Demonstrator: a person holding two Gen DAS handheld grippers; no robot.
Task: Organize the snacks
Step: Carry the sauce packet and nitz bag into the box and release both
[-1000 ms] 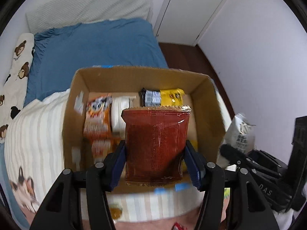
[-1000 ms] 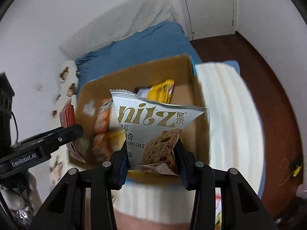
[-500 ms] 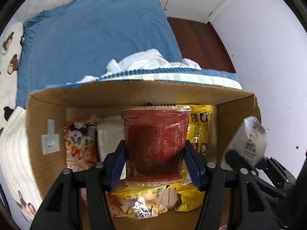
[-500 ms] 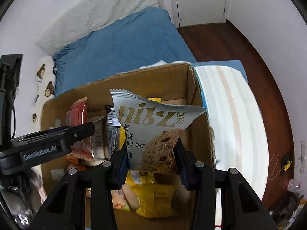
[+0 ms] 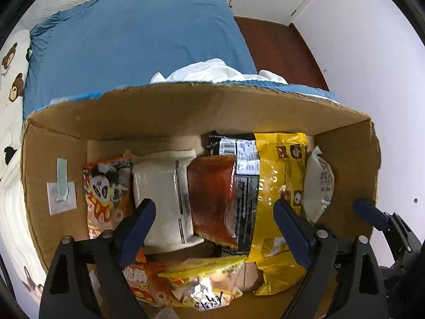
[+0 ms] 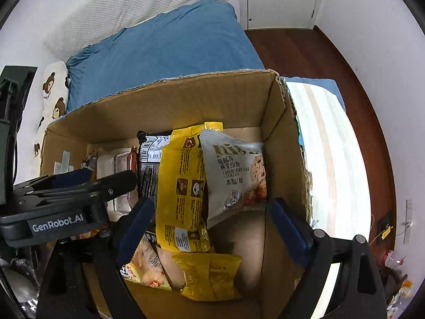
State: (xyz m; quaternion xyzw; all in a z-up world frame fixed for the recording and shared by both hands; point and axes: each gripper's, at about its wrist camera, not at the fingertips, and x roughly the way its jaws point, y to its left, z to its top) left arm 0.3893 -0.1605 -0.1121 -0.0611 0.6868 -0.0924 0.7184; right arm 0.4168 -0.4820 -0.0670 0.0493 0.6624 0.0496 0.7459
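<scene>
blue bed (image 5: 138, 42) behind cardboard box (image 5: 186, 109), glossy red packet (image 5: 212, 196) upright inside, both grippers' jaws just spread apart

Left gripper (image 5: 213, 228) hanging over the cardboard box (image 5: 170, 111), jaws spread wide after just letting go.

Everything's relative to the red packet (image 5: 212, 199): it stands free in the row inside the box, touching neither blue pad. Right beside it on the left there's a white packet (image 5: 159, 191), then an orange panda packet (image 5: 106, 194) past that. On its right a black packet (image 5: 245, 186), then a big yellow one (image 5: 279, 186), then a pale bag (image 5: 318, 186) against the box wall. Below it lie loose orange and yellow packs. Behind the box is a blue pillow (image 5: 132, 40).
</scene>
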